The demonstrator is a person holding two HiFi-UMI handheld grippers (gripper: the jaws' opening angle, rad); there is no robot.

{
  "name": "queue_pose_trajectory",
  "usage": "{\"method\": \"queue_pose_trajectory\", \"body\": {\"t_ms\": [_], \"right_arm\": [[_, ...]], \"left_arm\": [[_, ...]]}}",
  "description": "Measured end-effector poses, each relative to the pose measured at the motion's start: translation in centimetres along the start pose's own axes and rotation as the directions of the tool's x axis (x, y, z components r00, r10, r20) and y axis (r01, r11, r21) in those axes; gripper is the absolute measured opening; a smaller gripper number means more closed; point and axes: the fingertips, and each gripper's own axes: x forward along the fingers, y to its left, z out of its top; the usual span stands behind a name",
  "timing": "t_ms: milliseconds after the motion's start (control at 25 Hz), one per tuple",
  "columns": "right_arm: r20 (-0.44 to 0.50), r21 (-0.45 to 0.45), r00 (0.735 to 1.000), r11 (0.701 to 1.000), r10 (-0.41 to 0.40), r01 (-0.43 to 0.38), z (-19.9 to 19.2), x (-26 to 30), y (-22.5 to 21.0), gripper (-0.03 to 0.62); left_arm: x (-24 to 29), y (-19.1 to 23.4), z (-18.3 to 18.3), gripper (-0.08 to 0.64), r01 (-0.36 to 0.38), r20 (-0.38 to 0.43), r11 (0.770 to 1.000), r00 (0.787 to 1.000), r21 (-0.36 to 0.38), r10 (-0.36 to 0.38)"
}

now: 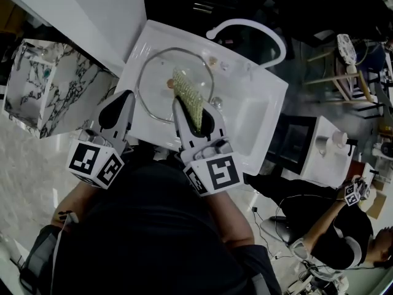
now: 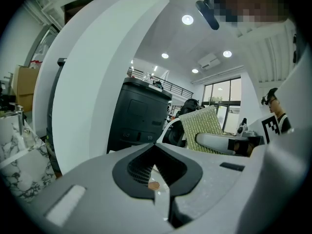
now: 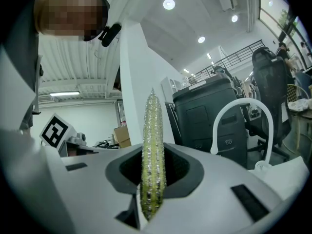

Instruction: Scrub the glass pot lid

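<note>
Glass pot lid (image 1: 161, 72) first, from the head view: flat in the white sink (image 1: 258, 112), below the curved tap (image 1: 258, 29), brown knob (image 1: 171, 83) at its centre. At its near-left rim, left tongs (image 1: 126, 97); over the glass, right tongs (image 1: 195, 112) pinching a green-yellow scrub pad (image 1: 186, 94) upright.

From the left gripper view: closed to a slit, seemingly nipping the rim (knob visible through the gap).

From the right gripper view: 2 jaws pressed together on the pad, seen edge-on.

Likely stiff, weighty, slippery when wet, and breakable; best held by the rim or the knob, never squeezed hard.
</note>
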Motion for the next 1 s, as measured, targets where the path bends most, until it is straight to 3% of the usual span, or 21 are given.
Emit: {"method": "queue_pose_trajectory", "body": {"t_ms": [1000], "right_arm": [[-0.015, 0.004, 1.000, 1.000, -0.012, 0.013, -0.42, -0.01, 0.31, 0.066]], "left_arm": [[-0.38, 0.23, -0.48, 0.000, 0.007, -0.021, 1.000, 1.000, 0.007, -0.007]]}}
